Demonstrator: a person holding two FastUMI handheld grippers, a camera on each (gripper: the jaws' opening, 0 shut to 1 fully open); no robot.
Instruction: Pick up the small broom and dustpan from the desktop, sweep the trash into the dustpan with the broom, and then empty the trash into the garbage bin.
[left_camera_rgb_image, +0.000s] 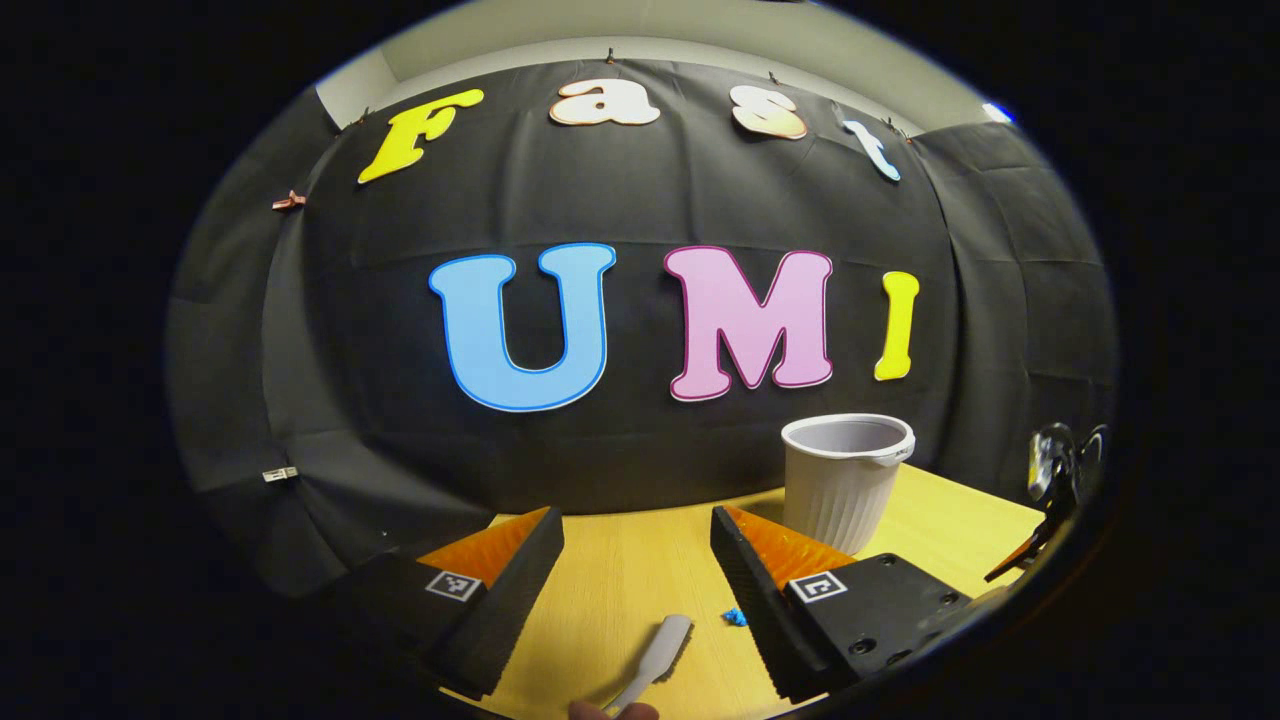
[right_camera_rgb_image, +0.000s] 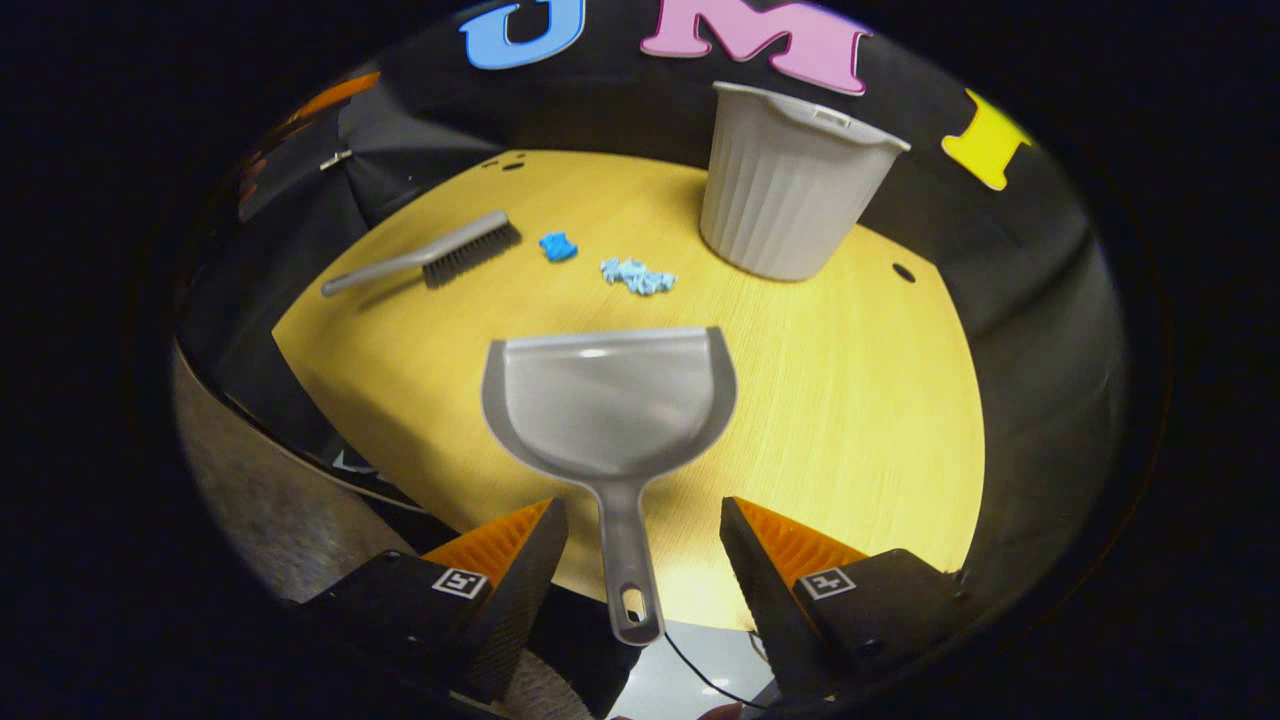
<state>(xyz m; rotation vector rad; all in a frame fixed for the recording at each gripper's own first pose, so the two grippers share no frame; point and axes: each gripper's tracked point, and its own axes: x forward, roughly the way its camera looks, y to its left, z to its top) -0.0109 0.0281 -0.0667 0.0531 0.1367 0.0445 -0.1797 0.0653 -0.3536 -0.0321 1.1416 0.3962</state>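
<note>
A grey dustpan (right_camera_rgb_image: 610, 400) lies flat on the wooden table (right_camera_rgb_image: 850, 400), its handle pointing back between the fingers of my right gripper (right_camera_rgb_image: 642, 510), which is open and not touching it. The grey broom (right_camera_rgb_image: 440, 255) lies at the table's far left, bristles toward a dark blue scrap (right_camera_rgb_image: 558, 246) and a light blue heap of scraps (right_camera_rgb_image: 638, 277). A white ribbed bin (right_camera_rgb_image: 790, 185) stands upright behind them. My left gripper (left_camera_rgb_image: 635, 530) is open above the table, with the broom handle's tip (left_camera_rgb_image: 655, 655) below it and a blue scrap (left_camera_rgb_image: 735, 617) by its right finger.
The bin (left_camera_rgb_image: 845, 480) stands just beyond the left gripper's right finger. The other gripper (left_camera_rgb_image: 1050, 500) shows at the far right edge of the left gripper view. The table's near edge runs under the right gripper, with floor and a thin cable below.
</note>
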